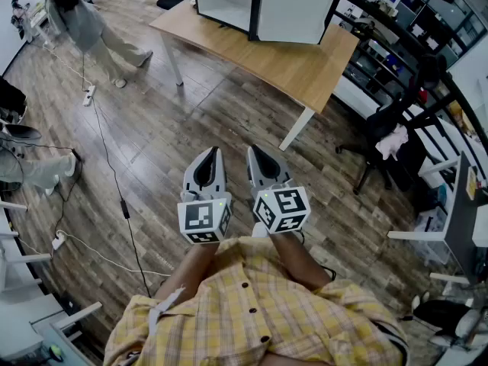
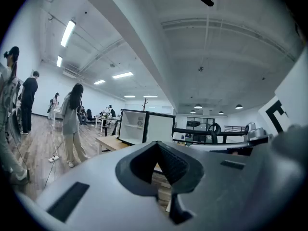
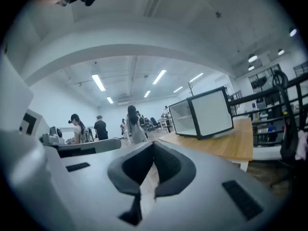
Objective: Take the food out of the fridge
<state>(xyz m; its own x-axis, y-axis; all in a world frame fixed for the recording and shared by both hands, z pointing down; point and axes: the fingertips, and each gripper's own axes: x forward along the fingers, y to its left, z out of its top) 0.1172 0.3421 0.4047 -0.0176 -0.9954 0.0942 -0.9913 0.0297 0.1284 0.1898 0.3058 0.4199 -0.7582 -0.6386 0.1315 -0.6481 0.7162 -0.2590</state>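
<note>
The two grippers hang side by side over the floor (image 1: 191, 120), the left gripper (image 1: 211, 153) just beside the right gripper (image 1: 256, 152). Before them stands the table (image 1: 305, 63), and the fridge (image 1: 293, 10) sits on it at its far edge. A person (image 1: 80, 21) stands left of the table, and a chair (image 1: 381, 132) stands off its right edge.

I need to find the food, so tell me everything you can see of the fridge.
The fridge is a small white box with black edges. It stands upright on the far part of the wooden table. Its front is open and shows a white inside with a shelf. Something pale lies on the shelf, too small to tell what. Only the table touches the fridge.
</note>
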